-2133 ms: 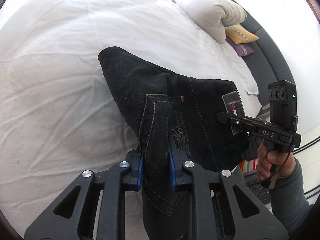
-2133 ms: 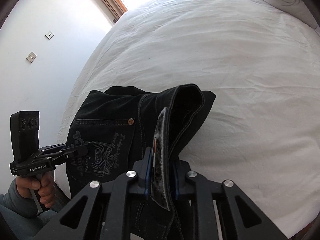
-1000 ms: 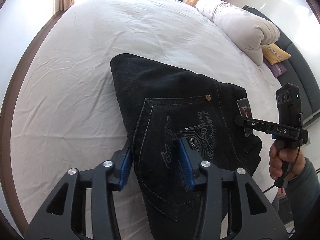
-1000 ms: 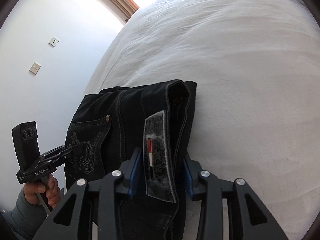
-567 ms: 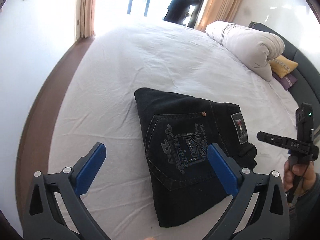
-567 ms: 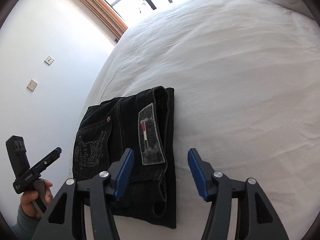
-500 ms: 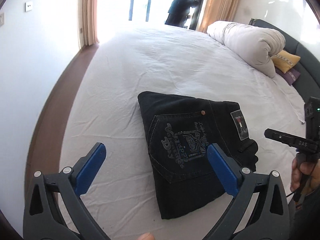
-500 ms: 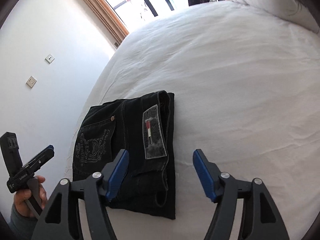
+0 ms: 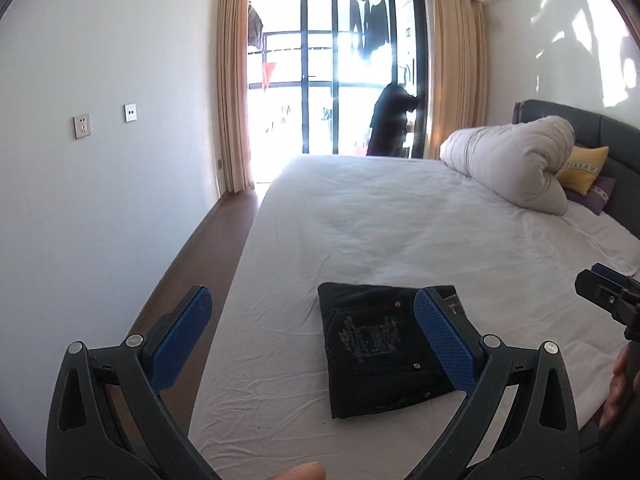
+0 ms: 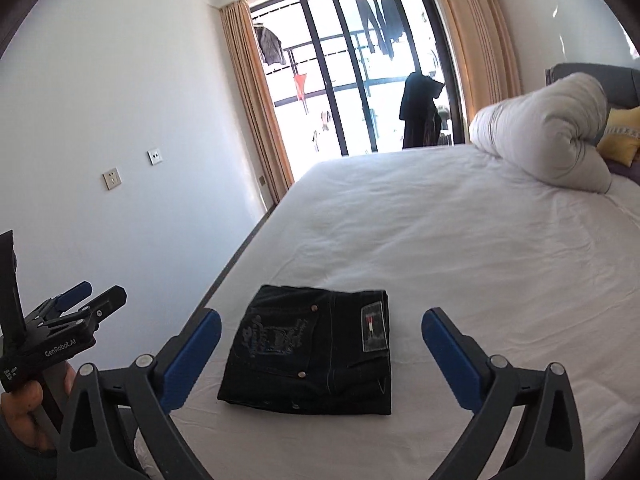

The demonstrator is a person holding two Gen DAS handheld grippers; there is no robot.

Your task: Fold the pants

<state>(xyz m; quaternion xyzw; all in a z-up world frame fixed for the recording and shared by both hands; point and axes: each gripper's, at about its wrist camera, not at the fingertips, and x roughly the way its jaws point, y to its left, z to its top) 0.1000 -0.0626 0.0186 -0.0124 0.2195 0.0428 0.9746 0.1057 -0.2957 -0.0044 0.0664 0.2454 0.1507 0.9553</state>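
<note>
The black pants [image 9: 380, 350] lie folded into a compact rectangle on the white bed [image 9: 400, 220], back pocket and waist label facing up; they also show in the right wrist view [image 10: 312, 348]. My left gripper [image 9: 316, 320] is open and empty, held back above the bed's near edge. My right gripper [image 10: 320, 344] is open and empty, also drawn back from the pants. The right gripper shows at the right edge of the left wrist view [image 9: 608, 292]; the left gripper shows at the left of the right wrist view [image 10: 84, 304].
A rolled white duvet [image 9: 516, 160] and a yellow pillow [image 9: 582, 168] lie by the dark headboard [image 9: 560, 112] at the far right. A glass balcony door [image 9: 340, 72] with curtains stands behind the bed. A wall [image 9: 100, 120] and strip of wood floor [image 9: 192, 260] run along the left.
Both grippers let go of the pants, opened wide and pulled back and up. The pants now lie flat and folded on the bed.
</note>
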